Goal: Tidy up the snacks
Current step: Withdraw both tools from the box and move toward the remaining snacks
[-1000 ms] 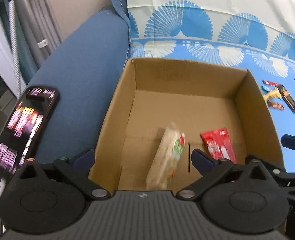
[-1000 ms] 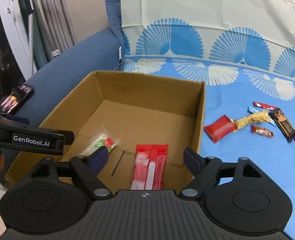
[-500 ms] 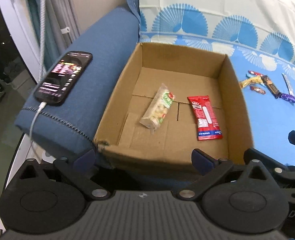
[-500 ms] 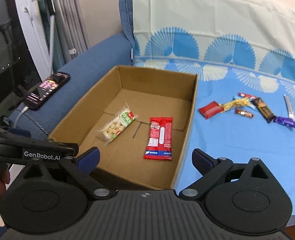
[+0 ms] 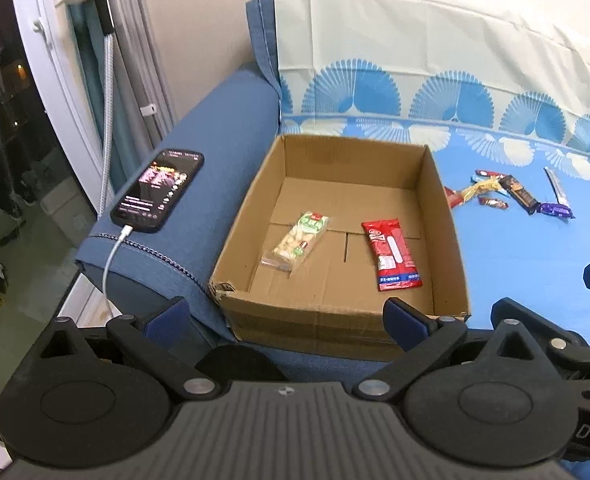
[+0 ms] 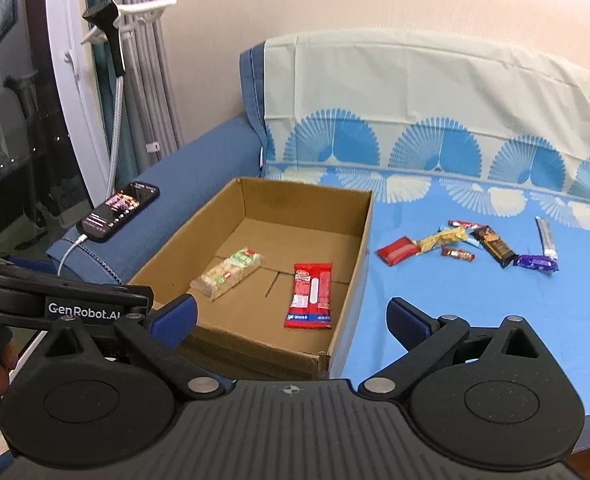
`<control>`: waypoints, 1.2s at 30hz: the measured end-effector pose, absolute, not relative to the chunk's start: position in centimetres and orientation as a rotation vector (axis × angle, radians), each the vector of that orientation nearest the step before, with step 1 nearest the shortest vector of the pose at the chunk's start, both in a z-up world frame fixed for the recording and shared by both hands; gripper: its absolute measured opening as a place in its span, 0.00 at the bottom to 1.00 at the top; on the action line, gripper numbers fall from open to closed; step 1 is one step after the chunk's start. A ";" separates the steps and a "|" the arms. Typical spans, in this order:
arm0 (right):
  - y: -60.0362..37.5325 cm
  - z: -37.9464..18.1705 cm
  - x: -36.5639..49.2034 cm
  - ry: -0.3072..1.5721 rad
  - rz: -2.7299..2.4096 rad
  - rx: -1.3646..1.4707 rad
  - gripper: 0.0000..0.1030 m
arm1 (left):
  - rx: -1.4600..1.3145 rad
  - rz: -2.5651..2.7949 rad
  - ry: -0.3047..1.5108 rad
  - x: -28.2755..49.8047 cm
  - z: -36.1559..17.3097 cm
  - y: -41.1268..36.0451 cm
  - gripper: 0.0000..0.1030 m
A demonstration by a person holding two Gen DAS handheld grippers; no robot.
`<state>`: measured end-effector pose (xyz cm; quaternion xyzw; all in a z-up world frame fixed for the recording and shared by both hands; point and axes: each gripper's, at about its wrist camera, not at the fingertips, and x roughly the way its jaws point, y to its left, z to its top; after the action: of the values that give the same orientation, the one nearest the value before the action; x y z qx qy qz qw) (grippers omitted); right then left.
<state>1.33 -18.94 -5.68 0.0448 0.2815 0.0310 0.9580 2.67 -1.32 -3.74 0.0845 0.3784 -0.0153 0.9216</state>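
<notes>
Left wrist view first: nearest to us the left tool has its two blue-tipped fingers spread wide, with nothing between them, and it hangs short of the near wall of the cardboard box. In the right wrist view we see the right tool, whose jaws have just been opening and now stand far apart, also empty, over the box's near corner and the edge of the blue sheet. The box sits on the sofa seat against the blue armrest. On its floor lie two snacks, apart from each other: a clear pack of pale nuts with a green label toward the armrest side, and a red wrapper toward the sheet side. On the armrest we see a phone with its screen lit and a white cable plugged into its near end. Farther off, beyond the box, a cluster of loose snacks rests on the sheet: a red packet closest to the box, a yellow wrapper, a dark bar, a purple one and a thin silver stick at the far side. Behind them the sheet climbs the sofa back.
</notes>
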 end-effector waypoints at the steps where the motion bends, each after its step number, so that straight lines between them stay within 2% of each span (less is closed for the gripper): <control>1: -19.0 -5.6 1.0 0.565 0.062 0.090 0.98 | 0.174 -0.030 0.772 2.4 -3.6 -1.4 1.00; 16: -19.0 -5.0 -0.5 0.521 0.063 0.086 0.98 | 0.183 -0.030 0.751 1.1 -2.9 -1.3 1.00; 36: -19.8 -7.0 1.8 0.596 0.070 0.128 0.98 | 0.223 -0.020 0.830 3.8 -5.1 -2.4 1.00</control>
<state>1.77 -19.83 -6.96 0.0629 0.2934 0.0342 0.9533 3.80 -2.35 -5.06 0.1082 0.4024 -0.0099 0.9090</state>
